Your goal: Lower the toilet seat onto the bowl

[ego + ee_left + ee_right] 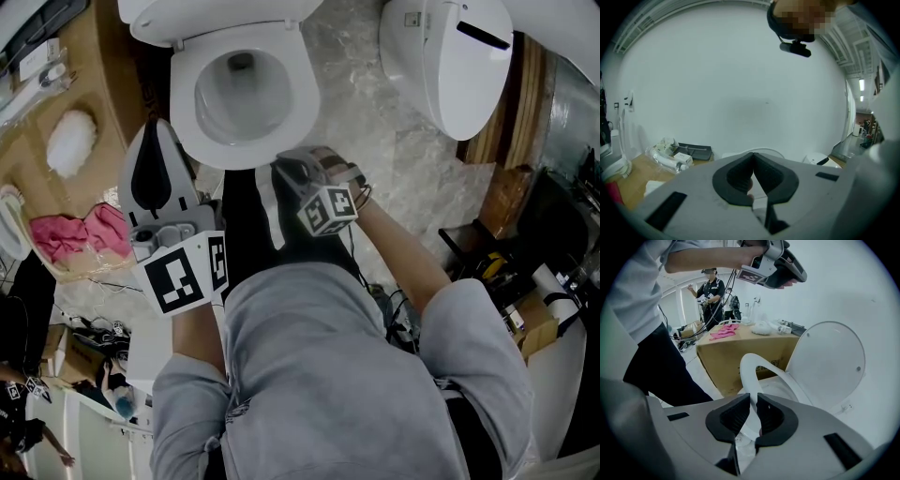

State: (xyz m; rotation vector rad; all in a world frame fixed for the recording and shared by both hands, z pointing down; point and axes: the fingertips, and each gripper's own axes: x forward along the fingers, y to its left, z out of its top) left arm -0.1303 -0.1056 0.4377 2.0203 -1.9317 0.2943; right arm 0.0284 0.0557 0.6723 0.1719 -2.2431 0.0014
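Left tool [753, 154]: jaws shut, empty, held left of the bowl [220, 108].
Right tool [753, 397]: clamped on the toilet seat's front rim, above the bowl.
Toilet seat [746, 373]: tilted, part-raised over the bowl.
Lid [829, 362]: upright behind the bowl.

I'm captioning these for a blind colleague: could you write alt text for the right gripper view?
The right claw is closed on the front rim of a toilet seat, which is tilted partway up, with the lid standing upright behind it. A cardboard box with a pink cloth on top stands to the left.
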